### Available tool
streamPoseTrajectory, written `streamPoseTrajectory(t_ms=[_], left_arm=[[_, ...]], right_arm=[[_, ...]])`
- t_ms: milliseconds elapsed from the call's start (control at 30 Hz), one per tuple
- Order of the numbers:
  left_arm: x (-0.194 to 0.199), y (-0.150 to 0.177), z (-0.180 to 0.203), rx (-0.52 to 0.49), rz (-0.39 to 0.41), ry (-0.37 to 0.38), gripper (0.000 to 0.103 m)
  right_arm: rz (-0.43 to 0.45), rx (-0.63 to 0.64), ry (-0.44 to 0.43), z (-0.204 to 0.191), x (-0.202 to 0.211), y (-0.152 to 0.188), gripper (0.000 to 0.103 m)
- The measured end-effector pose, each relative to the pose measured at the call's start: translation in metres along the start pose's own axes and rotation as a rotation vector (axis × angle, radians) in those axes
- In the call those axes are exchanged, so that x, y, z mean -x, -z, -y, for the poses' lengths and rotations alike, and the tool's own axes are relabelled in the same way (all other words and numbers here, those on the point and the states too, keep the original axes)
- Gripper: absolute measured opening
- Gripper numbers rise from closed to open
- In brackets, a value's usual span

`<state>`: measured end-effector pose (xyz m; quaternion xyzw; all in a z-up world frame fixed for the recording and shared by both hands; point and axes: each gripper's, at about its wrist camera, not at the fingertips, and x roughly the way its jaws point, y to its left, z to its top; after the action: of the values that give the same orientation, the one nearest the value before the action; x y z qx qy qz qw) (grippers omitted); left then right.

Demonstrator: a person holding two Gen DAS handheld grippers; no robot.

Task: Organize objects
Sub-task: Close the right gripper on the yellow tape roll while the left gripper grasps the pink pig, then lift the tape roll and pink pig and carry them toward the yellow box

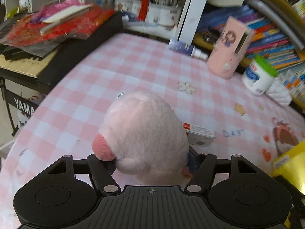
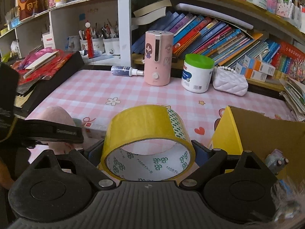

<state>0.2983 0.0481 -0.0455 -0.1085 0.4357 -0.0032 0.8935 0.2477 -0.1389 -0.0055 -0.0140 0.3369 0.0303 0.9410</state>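
Squeezing that pink plush toy (image 1: 144,133) now, your left gripper (image 1: 146,160) has its fingers pressed into both sides of the soft body, right at the near edge of the pink checked tablecloth (image 1: 133,64). One darker pink foot pokes out over the left finger (image 1: 99,164). Just behind the toy lies a flat white box (image 1: 200,133) with a red mark, partly hidden by the plush.

Over on your other side, your right gripper (image 2: 148,152) is clamped on a yellow tape roll (image 2: 148,133), its jaws standing wide against the roll's outer edges, open core facing the camera. The roll hangs above the cloth, just left of the yellow cardboard box (image 2: 228,129). Inside that box, low on the right, sits something small and pale, too blurred to name.

Farther back, by the bookshelf, a pink humidifier (image 2: 158,61) stands upright, a white tub with a green lid (image 2: 198,72) just right of it, and a white quilted pouch (image 2: 230,84) beside that. A spray bottle (image 2: 126,70) lies on its side left of the humidifier. Red papers (image 1: 57,24) pile up on the black keyboard at far left.
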Motion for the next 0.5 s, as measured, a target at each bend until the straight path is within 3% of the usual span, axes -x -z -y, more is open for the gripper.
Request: streamPoseTrajectory(t_ms=[267,500], left_arm=[[0.063,0.028,-0.014,-0.013,0.065,0.106,0.069],[0.104,0.064,-0.02,-0.033,0.066,0.132,0.069]], right_arm=[[0.026,0.017,-0.033,0.0,0.028,0.004,0.092],[0.017,0.021,-0.06,-0.009,0.056,0.024,0.092]])
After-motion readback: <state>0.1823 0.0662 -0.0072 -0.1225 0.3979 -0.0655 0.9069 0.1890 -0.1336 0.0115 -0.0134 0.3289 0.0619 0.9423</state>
